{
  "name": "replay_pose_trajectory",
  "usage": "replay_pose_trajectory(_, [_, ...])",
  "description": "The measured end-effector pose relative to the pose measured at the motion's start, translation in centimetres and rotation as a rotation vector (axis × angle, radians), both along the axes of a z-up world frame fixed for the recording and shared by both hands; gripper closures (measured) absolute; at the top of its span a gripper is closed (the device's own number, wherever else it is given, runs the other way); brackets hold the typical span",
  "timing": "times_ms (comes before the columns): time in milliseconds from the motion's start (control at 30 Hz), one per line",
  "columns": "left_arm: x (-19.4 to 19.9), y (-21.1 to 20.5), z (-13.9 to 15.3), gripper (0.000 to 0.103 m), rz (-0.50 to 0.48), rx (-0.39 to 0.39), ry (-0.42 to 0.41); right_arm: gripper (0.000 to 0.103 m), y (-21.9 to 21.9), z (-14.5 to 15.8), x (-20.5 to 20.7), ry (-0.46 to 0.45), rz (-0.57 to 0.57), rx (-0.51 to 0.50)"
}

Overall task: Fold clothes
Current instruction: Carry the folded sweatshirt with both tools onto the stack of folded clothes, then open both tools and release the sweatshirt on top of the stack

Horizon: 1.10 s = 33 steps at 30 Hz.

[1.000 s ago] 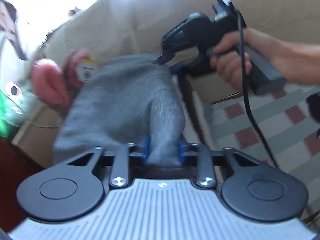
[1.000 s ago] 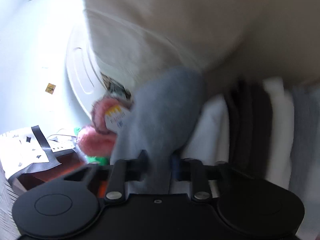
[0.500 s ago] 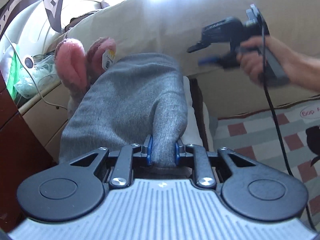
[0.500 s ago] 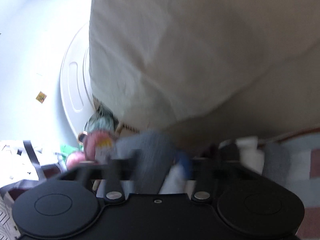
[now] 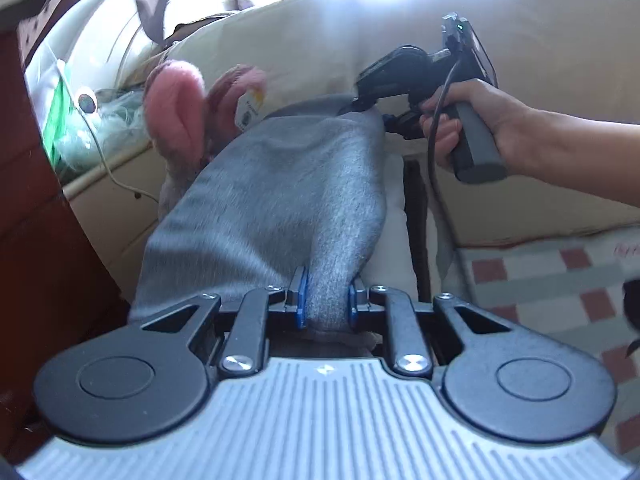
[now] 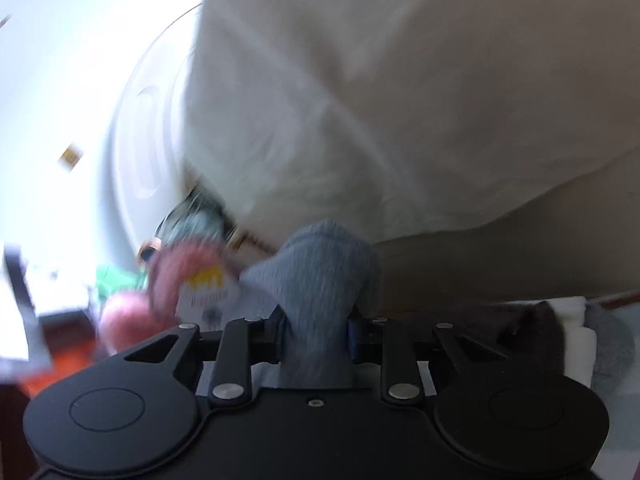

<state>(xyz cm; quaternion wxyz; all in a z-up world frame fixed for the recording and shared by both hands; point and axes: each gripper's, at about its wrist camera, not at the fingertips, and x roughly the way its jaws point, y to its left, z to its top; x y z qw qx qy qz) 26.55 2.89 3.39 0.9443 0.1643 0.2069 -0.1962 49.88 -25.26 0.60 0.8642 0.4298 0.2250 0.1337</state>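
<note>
Nearest the left wrist camera, the left gripper has its jaws clenched on a bunched edge of the grey garment, which runs away from it in a taut, slightly sagging span. At the far end the right gripper, held in a person's hand, meets the opposite edge; the right wrist view shows its jaws grasping a wad of the same cloth.

So the garment is held between both grippers, over a pile of white and dark clothes on the bed (whether that pile is already folded is hard to say).

My judgement: this is a carrying or laying stage, either stretching the piece out for a fold or bringing a folded piece to the pile. The next move calls for both ends to travel together so the cloth keeps its tension.

Room is tight on the left, where a pink plush toy with a paper tag sits just beside the cloth, next to dark wooden furniture. Behind rises a cream cushion. The checked bed cover to the right is the open ground.
</note>
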Motion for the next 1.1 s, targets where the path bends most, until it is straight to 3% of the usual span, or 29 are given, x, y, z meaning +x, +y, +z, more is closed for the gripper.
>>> replay_pose_trajectory(133, [-1.6, -1.3, -0.2, 0.085, -0.065, 0.086, -0.030, 0.079, -0.1, 1.3, 0.6, -0.003, -0.044, -0.083])
replay_pose_trajectory(233, [-2.1, -1.3, -0.3, 0.085, -0.089, 0.093, -0.021, 0.089, -1.4, 0.9, 0.5, -0.002, -0.055, -0.122])
replay_pose_trajectory(333, [-2.0, -1.7, -0.4, 0.085, -0.107, 0.127, -0.028, 0.091, -1.3, 1.1, 1.2, -0.016, -0.092, -0.146])
replay_pose_trajectory(400, [-1.4, -1.5, -0.3, 0.084, -0.097, 0.116, -0.017, 0.090, -1.1, 1.7, 0.9, -0.035, -0.131, -0.187])
replay_pose_trajectory(467, [-0.6, -1.3, -0.1, 0.084, -0.079, 0.072, 0.016, 0.085, -2.3, 1.9, -1.3, -0.065, -0.181, -0.162])
replay_pose_trajectory(500, [-0.3, -1.1, 0.0, 0.084, -0.072, 0.054, 0.023, 0.085, -3.0, 1.8, -2.4, -0.083, -0.197, -0.136])
replay_pose_trajectory(567, [0.0, -0.9, 0.0, 0.084, -0.065, 0.038, 0.018, 0.077, -4.1, 0.2, -4.2, -0.122, -0.091, 0.064])
replay_pose_trajectory(600, [0.2, -0.9, 0.0, 0.084, -0.064, 0.030, 0.020, 0.072, -4.1, -0.5, -5.1, -0.114, -0.045, 0.096])
replay_pose_trajectory(633, [0.4, -0.9, 0.0, 0.084, -0.064, 0.023, 0.021, 0.056, -4.1, -1.2, -5.9, -0.106, -0.003, 0.122])
replay_pose_trajectory(667, [0.4, -0.9, 0.0, 0.084, -0.063, 0.020, 0.022, 0.053, -3.7, -1.9, -6.6, -0.099, 0.013, 0.122])
replay_pose_trajectory(767, [0.2, -1.3, 0.1, 0.084, -0.060, 0.040, 0.014, 0.053, -2.2, -3.8, -6.7, -0.064, 0.088, 0.196])
replay_pose_trajectory(867, [-0.4, -1.4, 0.2, 0.084, -0.048, 0.053, 0.013, 0.053, -1.6, -5.2, -5.4, -0.041, 0.091, 0.341])
replay_pose_trajectory(900, [-0.6, -1.5, 0.2, 0.084, -0.044, 0.055, 0.014, 0.053, -1.4, -5.1, -5.0, -0.045, 0.076, 0.343])
replay_pose_trajectory(933, [-0.7, -1.4, 0.2, 0.084, -0.042, 0.058, 0.014, 0.068, -1.2, -5.0, -4.6, -0.050, 0.063, 0.339])
replay_pose_trajectory(967, [-0.9, -1.4, 0.1, 0.084, -0.042, 0.061, 0.010, 0.088, -0.8, -4.6, -4.2, -0.063, 0.061, 0.297])
replay_pose_trajectory(1100, [-1.1, -1.5, 0.1, 0.084, -0.050, 0.069, 0.005, 0.094, 0.9, -2.8, -4.8, -0.086, -0.002, 0.110])
